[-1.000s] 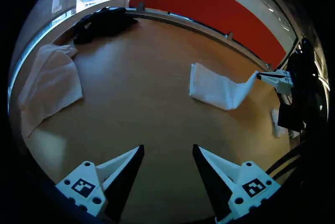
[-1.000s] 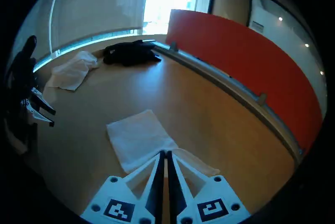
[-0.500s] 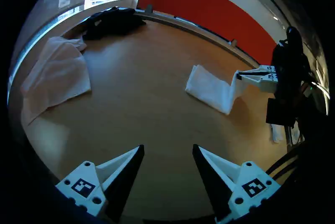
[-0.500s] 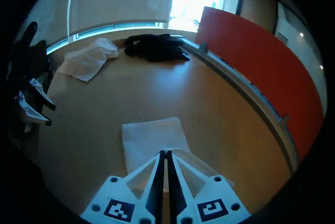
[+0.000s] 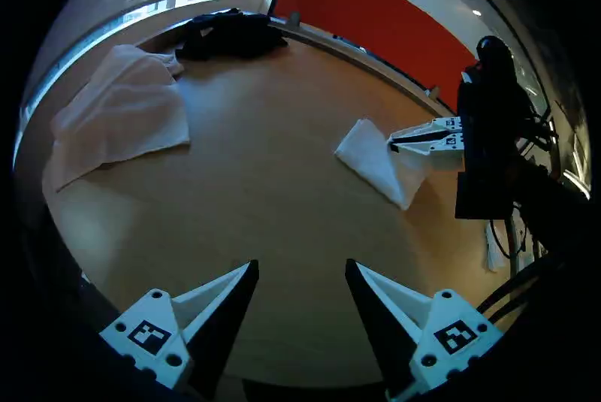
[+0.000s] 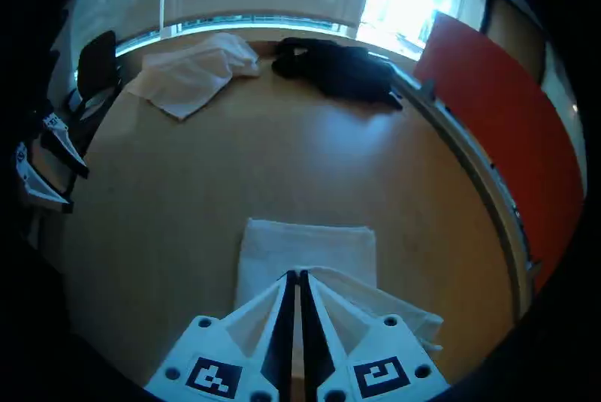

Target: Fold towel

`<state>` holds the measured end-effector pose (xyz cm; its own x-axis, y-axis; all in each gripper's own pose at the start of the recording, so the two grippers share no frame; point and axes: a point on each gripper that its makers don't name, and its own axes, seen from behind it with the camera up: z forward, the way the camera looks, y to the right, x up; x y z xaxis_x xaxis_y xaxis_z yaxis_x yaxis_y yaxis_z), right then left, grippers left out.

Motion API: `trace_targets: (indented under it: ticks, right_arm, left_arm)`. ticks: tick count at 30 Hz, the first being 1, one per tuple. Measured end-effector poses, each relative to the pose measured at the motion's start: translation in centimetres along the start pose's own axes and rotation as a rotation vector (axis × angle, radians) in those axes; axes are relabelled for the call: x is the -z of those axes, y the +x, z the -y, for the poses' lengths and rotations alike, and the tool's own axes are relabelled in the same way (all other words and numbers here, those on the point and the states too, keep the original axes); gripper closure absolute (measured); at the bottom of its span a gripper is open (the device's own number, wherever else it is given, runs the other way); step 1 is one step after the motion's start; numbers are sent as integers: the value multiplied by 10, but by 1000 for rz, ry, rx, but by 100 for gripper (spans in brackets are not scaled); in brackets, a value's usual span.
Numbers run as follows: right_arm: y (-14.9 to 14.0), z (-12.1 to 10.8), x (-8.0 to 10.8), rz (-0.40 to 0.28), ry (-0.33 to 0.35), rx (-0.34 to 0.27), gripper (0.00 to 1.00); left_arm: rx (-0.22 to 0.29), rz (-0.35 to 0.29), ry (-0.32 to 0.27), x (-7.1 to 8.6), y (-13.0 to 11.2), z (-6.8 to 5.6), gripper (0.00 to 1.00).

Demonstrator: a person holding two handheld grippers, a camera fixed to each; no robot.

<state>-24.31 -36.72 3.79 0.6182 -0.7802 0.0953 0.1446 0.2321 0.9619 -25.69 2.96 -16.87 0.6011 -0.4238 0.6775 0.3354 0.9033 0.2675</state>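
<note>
In the left gripper view the left claw [image 5: 300, 265] hangs released above the near desk [image 5: 263, 184], while at the far right the white towel [image 5: 366, 155] lies half doubled, limp and light, one edge lifted by the right claw [image 5: 392, 145]. In the right gripper view that claw is clenched on the towel's near edge, a sound hold for soft cloth.

Bare tabletop [image 5: 255, 176] lies open between towel [image 5: 369, 158] and crumpled white cloth [image 5: 124, 113].

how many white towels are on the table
2: one folded towel held by the right tongs, one rumpled towel farther off beside the dark garment.
</note>
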Motion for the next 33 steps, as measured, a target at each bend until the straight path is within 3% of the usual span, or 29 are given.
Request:
trace_targets:
  ticks: [9, 19, 22, 27, 31, 33]
  right_arm:
    - [-4, 28, -33, 55, 66, 69, 95]
    - [-7, 27, -32, 53, 68, 65, 93]
    - [-5, 27, -30, 46, 67, 65, 83]
    - [1, 28, -26, 26, 60, 68, 47]
    - [9, 31, -20, -7, 61, 46, 34]
    - [12, 31, -16, -24, 57, 28, 33]
  left_arm:
    - [33, -8, 11, 4, -6, 4, 15]
    - [42, -5, 10, 3, -8, 3, 15]
    - [42, -4, 9, 3, -8, 2, 15]
    - [38, -3, 8, 2, -8, 2, 15]
    - [38, -2, 6, 2, -7, 0, 15]
    - [40, -3, 3, 2, -7, 0, 15]
